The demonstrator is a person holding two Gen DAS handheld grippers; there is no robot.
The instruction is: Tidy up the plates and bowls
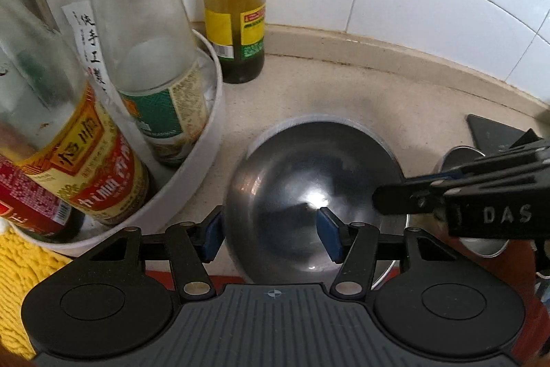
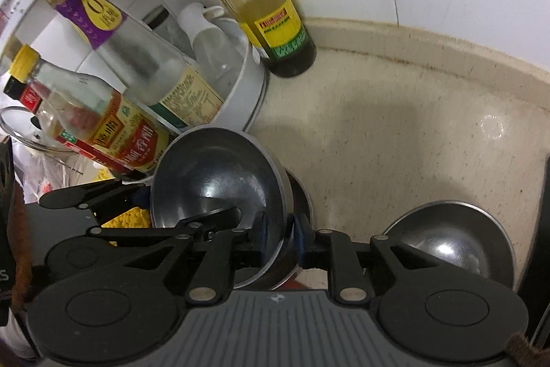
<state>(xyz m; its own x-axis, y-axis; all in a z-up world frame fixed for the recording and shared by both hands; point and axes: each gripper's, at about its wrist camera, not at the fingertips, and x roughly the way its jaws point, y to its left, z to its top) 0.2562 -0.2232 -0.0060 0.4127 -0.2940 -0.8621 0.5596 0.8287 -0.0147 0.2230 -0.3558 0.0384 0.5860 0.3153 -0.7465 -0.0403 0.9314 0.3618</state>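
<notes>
A steel bowl hangs tilted over the beige counter, its hollow facing both cameras. My left gripper holds it, one blue pad against the outer left wall and the other inside the hollow. My right gripper is shut on the bowl's right rim, its pads pinching the thin edge. A second steel rim shows just behind the held bowl. Another steel bowl sits on the counter to the right.
A white round rack full of sauce bottles stands close on the left. A green-capped bottle stands by the tiled wall. A yellow cloth lies at the left. A dark flat object lies at the right.
</notes>
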